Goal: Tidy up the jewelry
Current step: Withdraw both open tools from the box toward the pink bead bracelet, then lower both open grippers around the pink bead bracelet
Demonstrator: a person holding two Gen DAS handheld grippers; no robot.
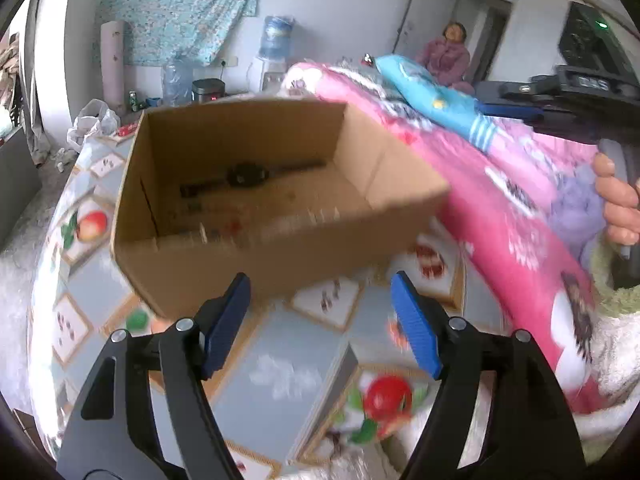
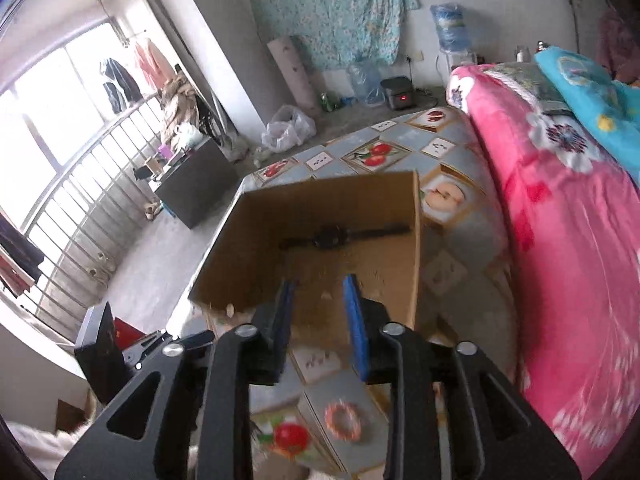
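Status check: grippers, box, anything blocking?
Left gripper open, empty. Right gripper open, empty. Watch in cardboard box; orange bracelet outside. Nothing blocking.

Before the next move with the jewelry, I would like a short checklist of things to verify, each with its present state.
1. Left gripper empty and open: ok, nothing sits between the blue pads.
2. Right gripper empty: ok, jaws stand apart with nothing between them.
3. Cardboard box open and reachable: ok, top is open, standing on the fruit-print cloth.
4. Watch already inside the box: ok, lies along the far wall.
5. Beaded bracelet still outside the box: not ok, lies on the cloth below the right gripper.
6. Other small pieces in the box: cannot tell, too blurred.
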